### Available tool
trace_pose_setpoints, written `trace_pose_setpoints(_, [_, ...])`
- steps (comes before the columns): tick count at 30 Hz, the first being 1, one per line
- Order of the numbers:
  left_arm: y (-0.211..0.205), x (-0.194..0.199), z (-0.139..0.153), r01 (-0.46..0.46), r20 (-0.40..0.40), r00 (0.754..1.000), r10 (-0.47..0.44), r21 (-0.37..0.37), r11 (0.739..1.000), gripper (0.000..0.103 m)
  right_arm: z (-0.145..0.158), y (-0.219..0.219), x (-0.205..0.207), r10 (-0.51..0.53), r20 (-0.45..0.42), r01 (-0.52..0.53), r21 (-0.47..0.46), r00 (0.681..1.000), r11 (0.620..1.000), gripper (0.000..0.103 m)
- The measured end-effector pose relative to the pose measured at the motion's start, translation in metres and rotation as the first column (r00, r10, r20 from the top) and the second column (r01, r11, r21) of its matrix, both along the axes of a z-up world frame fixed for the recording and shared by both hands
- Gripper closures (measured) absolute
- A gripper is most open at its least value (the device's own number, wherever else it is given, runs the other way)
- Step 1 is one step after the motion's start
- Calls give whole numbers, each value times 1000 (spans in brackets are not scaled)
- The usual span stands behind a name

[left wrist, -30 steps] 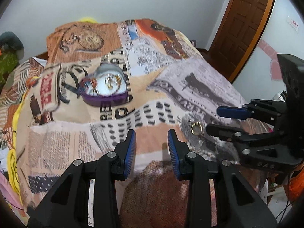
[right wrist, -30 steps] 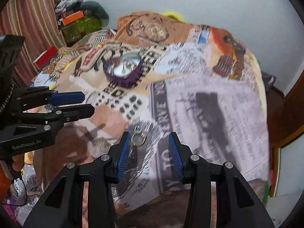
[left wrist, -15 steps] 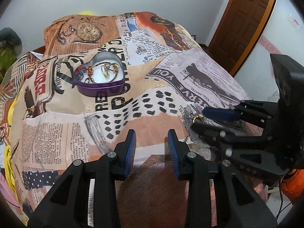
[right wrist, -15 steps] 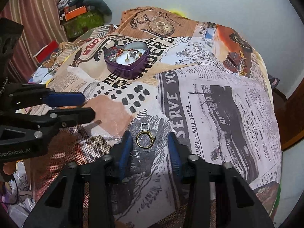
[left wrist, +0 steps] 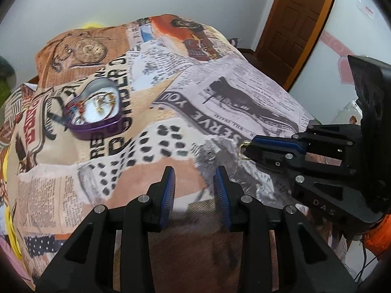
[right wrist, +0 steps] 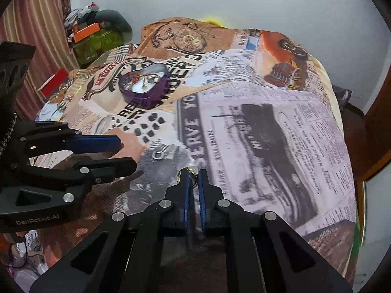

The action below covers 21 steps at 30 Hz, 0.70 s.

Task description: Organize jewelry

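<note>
A purple heart-shaped tin (left wrist: 97, 112) holding several jewelry pieces sits open on the bed's patterned cover; it also shows in the right wrist view (right wrist: 144, 90). My right gripper (right wrist: 193, 178) is shut on a gold ring (right wrist: 191, 170), which pokes out at its fingertips; the left wrist view shows the ring (left wrist: 242, 149) at the tip of the right gripper (left wrist: 249, 149). A small silver ring (right wrist: 157, 155) lies on the cover just left of it. My left gripper (left wrist: 194, 173) is open and empty, low over the near edge of the bed.
The bed's newspaper-print cover (right wrist: 268, 127) fills both views. A wooden door (left wrist: 300, 24) stands at the right. Cluttered boxes and bags (right wrist: 97, 39) lie by a striped curtain on the left. A brown blanket (left wrist: 207, 244) covers the near edge.
My right gripper has closed its fingers around the gold ring, which lay between them on the cover. Both cameras have shifted slightly; the left gripper stays open.
</note>
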<state>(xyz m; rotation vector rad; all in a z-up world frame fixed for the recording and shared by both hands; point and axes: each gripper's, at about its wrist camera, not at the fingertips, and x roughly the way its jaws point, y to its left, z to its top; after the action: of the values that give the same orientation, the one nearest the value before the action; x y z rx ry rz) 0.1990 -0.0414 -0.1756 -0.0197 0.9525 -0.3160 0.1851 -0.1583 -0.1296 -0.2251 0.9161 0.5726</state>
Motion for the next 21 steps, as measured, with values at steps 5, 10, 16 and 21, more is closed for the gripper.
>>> trace_pose_setpoints(5, [-8,10,-5,6,-10,1000,-6,0,1000,69,2,-11,1,-8,8,7,14,1000,1000,97])
trace_pose_setpoints(10, [-16,18,-9,16,-3,1000,-16,12,1000,79,5,-15,4,2,-8,-2,32,1000,999,96])
trace_pose_setpoints(16, [-16,20,-12,23,4,1000,-23,1,1000,92,6,-16,10,2,-50,1,48,999,999,81])
trace_pose_setpoints(21, [-15,19,-13,22,17,1000,-22,-13,1000,94,5,-5,9,30,-30,-29,36,999,999,78])
